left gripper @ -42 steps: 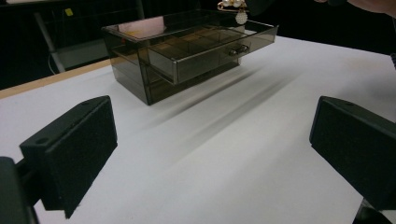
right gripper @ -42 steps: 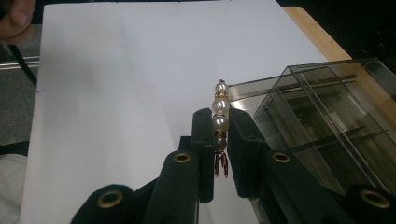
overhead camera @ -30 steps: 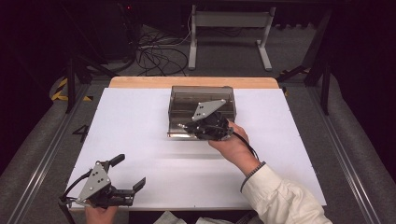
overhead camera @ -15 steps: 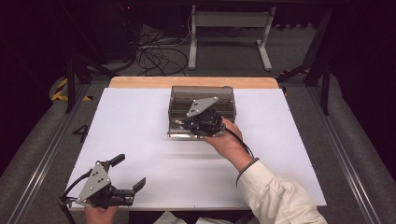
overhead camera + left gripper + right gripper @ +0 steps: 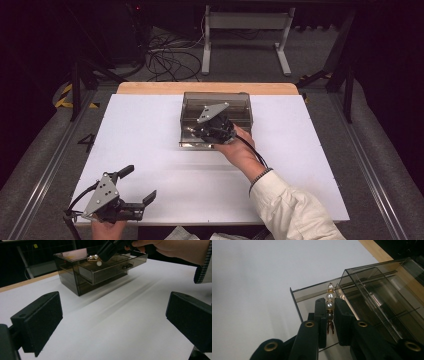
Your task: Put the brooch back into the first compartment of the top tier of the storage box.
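A smoky clear drawer box stands at the far middle of the white table, its top drawer pulled out toward me. My right gripper hangs over that open drawer, shut on a string of pearls with gold links. In the right gripper view the pearls stick out past the pads, above the drawer's front corner. The left gripper view shows the pearls dangling just over the drawer. My left gripper rests at the near left edge, open, with nothing between its fingers.
The box has further shut drawers below the open one. A wooden strip borders the table's far edge. Grey padded rails run along both sides. Cables and a metal stand lie on the floor beyond.
My right hand has shifted a little left and down, bringing the pearls lower over the open drawer. The left gripper has stayed where it was.
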